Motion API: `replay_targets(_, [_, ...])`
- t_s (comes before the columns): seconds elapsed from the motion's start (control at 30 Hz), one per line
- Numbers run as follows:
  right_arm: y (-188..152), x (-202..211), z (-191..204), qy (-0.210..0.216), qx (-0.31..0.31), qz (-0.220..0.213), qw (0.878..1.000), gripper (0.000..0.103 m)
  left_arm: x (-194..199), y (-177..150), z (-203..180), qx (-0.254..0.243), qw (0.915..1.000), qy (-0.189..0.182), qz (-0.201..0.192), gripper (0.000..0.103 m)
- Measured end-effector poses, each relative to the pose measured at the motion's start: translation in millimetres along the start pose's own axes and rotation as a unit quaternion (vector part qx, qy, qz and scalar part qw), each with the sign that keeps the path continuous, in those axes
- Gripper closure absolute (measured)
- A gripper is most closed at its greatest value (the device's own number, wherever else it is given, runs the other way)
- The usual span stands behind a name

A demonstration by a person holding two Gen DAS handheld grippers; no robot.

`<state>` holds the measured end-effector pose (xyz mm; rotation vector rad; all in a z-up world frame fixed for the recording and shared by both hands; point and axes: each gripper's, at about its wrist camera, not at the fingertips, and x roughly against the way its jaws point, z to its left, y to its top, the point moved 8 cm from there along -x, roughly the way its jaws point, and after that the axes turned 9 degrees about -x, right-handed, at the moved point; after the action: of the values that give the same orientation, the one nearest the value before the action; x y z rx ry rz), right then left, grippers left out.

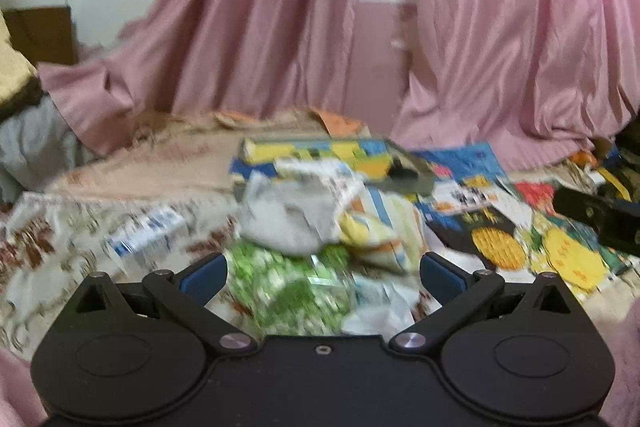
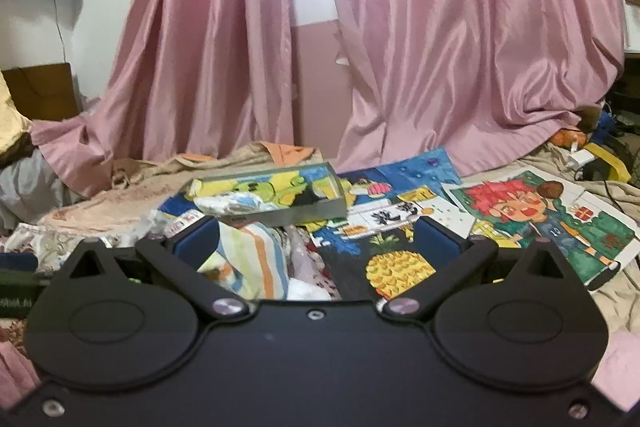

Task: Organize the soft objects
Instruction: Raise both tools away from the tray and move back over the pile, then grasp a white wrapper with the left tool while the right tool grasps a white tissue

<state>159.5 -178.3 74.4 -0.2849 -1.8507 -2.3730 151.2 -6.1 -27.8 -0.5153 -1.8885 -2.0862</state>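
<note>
A heap of soft cloths lies on the bed in front of both grippers. In the left wrist view a green patterned cloth (image 1: 292, 291) sits between the blue pads of my left gripper (image 1: 323, 269), which is open and holds nothing. Behind it lie a grey-white cloth (image 1: 288, 215) and a striped cloth (image 1: 380, 231). In the right wrist view my right gripper (image 2: 318, 241) is open above the striped cloth (image 2: 248, 263), near its left pad. A clear shallow tray (image 2: 276, 195) lies beyond. The right gripper's black body (image 1: 596, 219) shows at the left view's right edge.
Colourful drawings cover the bed on the right: a pineapple picture (image 2: 396, 267) and a red-haired figure (image 2: 536, 215). Pink curtains (image 2: 460, 47) hang behind the bed. A floral bedsheet (image 1: 60, 247) spreads left. Cables and a charger (image 2: 580, 159) lie far right.
</note>
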Motion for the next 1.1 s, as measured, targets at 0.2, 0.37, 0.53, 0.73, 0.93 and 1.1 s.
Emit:
replay_targets(0.2, [-15,-14,0,-0.015,0.01,0.056,0.998,0.0,-7,-10,-6,-0.01,0.9994,-0.021,0.025,0.001])
replay_targets(0.37, [-26,-23,2,-0.011,0.017,0.096,0.995,0.0,-14,-15,-7,-0.005,0.9985,-0.03,0.045,0.001])
replay_targets(0.53, [-36,-27,5,-0.016,0.027,0.126,0.992,0.0,-22,-22,-8,0.008,0.9965,-0.04,0.073,0.001])
replay_targets(0.73, [-43,-34,5,-0.021,0.032,0.148,0.988,0.0,-26,-27,-9,0.014,0.9947,-0.048,0.09,0.001])
replay_targets(0.93, [-52,-42,2,-0.032,0.039,0.174,0.983,0.0,-33,-34,-6,0.046,0.9905,-0.059,0.115,0.001])
replay_targets(1.1, [-53,-45,0,-0.034,0.039,0.182,0.982,0.0,-38,-38,-3,0.068,0.9872,-0.062,0.131,0.001])
